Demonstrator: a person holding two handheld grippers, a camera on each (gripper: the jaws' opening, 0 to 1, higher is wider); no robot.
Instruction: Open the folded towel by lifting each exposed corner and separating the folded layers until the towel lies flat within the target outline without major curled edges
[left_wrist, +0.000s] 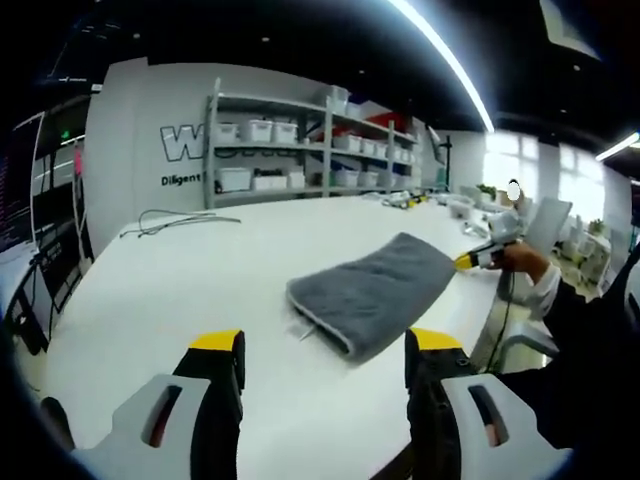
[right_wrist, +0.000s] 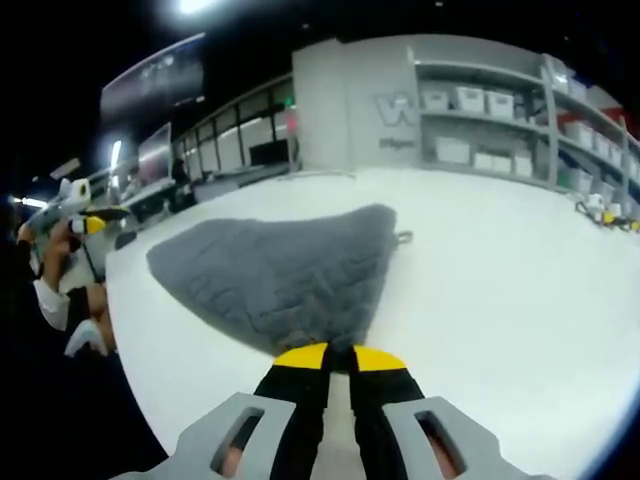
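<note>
A grey folded towel (left_wrist: 375, 290) lies on the white table (left_wrist: 180, 290), one end pointing at the table's right edge. My left gripper (left_wrist: 325, 345) hovers open short of the towel, nothing between its yellow-tipped jaws. The right gripper (left_wrist: 468, 261), held by a hand (left_wrist: 525, 262), meets the towel's far right corner at the table edge. In the right gripper view the towel (right_wrist: 280, 275) spreads away from my right gripper (right_wrist: 340, 355), whose jaws are pressed together on its near corner. The left gripper (right_wrist: 80, 220) shows far left, off the table.
A shelf rack with white bins (left_wrist: 300, 130) stands behind the table by a wall with lettering. A thin cable (left_wrist: 180, 220) lies on the table's far left. Small items (left_wrist: 410, 200) sit at the far right end. Monitors and desks (right_wrist: 160, 160) line the other side.
</note>
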